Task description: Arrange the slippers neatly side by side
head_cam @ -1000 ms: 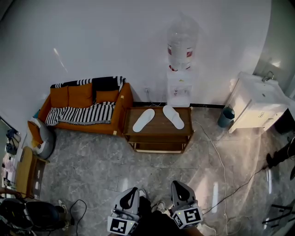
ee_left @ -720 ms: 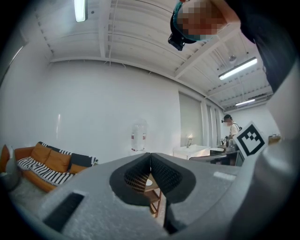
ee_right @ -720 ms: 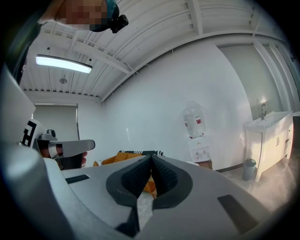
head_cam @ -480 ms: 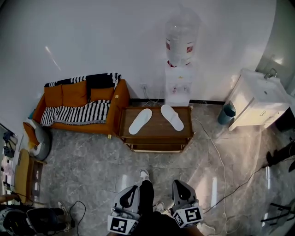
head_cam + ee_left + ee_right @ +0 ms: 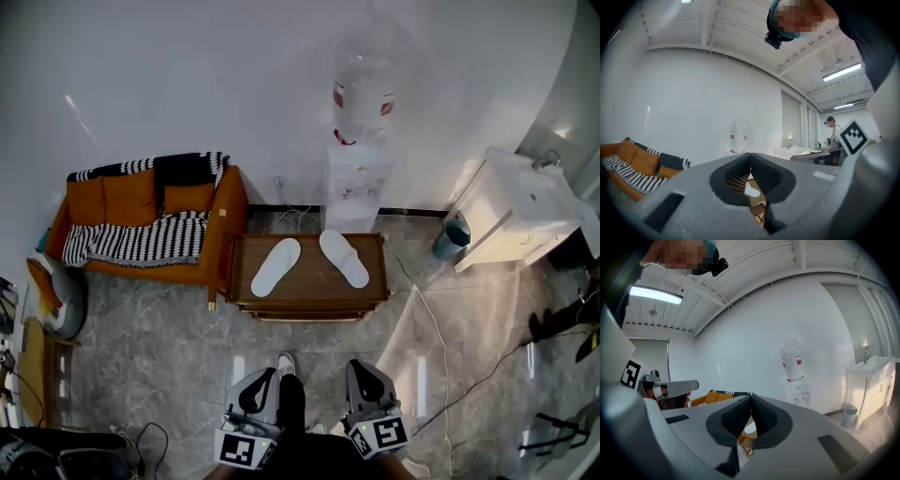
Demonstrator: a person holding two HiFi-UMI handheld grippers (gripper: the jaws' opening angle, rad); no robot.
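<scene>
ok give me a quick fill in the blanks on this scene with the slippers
1. The left slipper and right slipper lie on a wooden table, both coloured ___.
2. The water dispenser stands ___ the table, against the wall.
3. The left tongs and right tongs are both ___, holding nothing.
Missing words: white; behind; shut

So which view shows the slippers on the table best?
The head view: both slippers lie whole on the wooden table, angled apart. Each gripper view catches only a white sliver of one below its shut jaws.
</scene>
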